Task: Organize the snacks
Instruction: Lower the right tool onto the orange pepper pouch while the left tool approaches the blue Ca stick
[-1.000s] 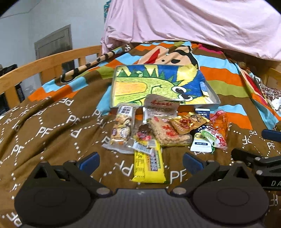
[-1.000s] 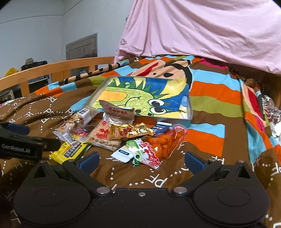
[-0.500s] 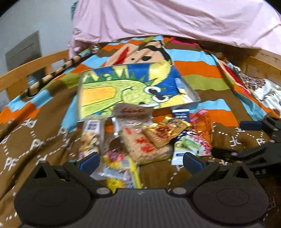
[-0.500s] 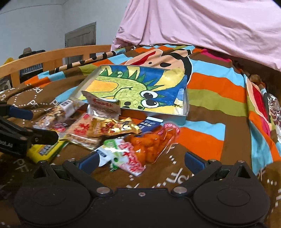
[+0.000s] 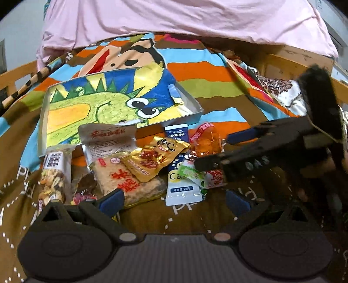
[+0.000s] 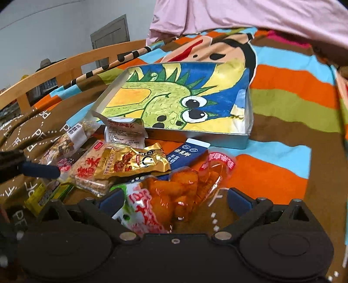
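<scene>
Several snack packets lie in a pile on the brown bedspread in front of a shallow metal tray (image 5: 196, 111) (image 6: 248, 135) lined with a dinosaur drawing. My left gripper (image 5: 174, 199) is open over the white and blue pouch (image 5: 180, 187), next to the rice-cake pack (image 5: 128, 176). My right gripper (image 6: 174, 199) is open, its jaws on either side of the orange snack bag (image 6: 184, 193) and the green-and-red packet (image 6: 139, 209). A gold packet (image 5: 152, 156) (image 6: 130, 163) lies on top of the pile.
A nut bar (image 5: 54, 172) and a white sachet (image 5: 108, 139) lie at the pile's left. A wooden bed rail (image 6: 65, 63) runs along the left. A pink sheet (image 5: 174, 19) hangs behind the tray. The right gripper's body (image 5: 271, 150) crosses the left wrist view.
Both grippers have moved forward and down onto the snack pile. The right gripper has closed in around the orange bag and the green-and-red packet. Both stay open.
</scene>
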Motion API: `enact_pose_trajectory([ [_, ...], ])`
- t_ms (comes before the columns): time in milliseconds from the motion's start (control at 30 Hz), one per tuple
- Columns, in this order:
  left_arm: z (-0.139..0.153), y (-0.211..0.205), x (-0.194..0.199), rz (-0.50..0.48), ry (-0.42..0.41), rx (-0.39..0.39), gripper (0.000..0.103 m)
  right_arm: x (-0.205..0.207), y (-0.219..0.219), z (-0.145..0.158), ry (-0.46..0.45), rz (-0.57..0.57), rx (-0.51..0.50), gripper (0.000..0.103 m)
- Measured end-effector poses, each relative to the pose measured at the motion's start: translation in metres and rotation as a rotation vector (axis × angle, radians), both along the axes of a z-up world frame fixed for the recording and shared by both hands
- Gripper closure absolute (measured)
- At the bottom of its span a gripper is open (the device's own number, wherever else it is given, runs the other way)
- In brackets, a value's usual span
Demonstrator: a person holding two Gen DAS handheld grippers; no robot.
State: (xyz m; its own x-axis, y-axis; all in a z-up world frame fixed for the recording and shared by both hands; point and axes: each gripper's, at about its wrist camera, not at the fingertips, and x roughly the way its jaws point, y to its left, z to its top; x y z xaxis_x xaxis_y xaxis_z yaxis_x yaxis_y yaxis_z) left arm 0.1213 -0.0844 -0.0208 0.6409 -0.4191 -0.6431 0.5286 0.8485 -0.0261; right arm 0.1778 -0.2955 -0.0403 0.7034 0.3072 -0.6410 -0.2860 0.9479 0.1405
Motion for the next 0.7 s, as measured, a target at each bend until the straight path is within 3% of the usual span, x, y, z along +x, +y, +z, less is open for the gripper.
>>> enact_pose_trajectory([
  [167, -0.003, -0.007, -0.002, -0.062, -0.015, 0.024, 0.004, 0.018, -0.006, -0.008, 0.045, -0.011, 0.054, 0.01],
  [533, -0.011, -0.027, 0.012, -0.123, 0.008, 0.02, 0.015, 0.015, -0.018, -0.003, 0.088, 0.01, 0.056, 0.03],
  [700, -0.015, -0.031, 0.018, -0.142, 0.028, 0.026, 0.02, 0.015, -0.037, 0.003, 0.099, 0.017, 0.081, 0.031],
])
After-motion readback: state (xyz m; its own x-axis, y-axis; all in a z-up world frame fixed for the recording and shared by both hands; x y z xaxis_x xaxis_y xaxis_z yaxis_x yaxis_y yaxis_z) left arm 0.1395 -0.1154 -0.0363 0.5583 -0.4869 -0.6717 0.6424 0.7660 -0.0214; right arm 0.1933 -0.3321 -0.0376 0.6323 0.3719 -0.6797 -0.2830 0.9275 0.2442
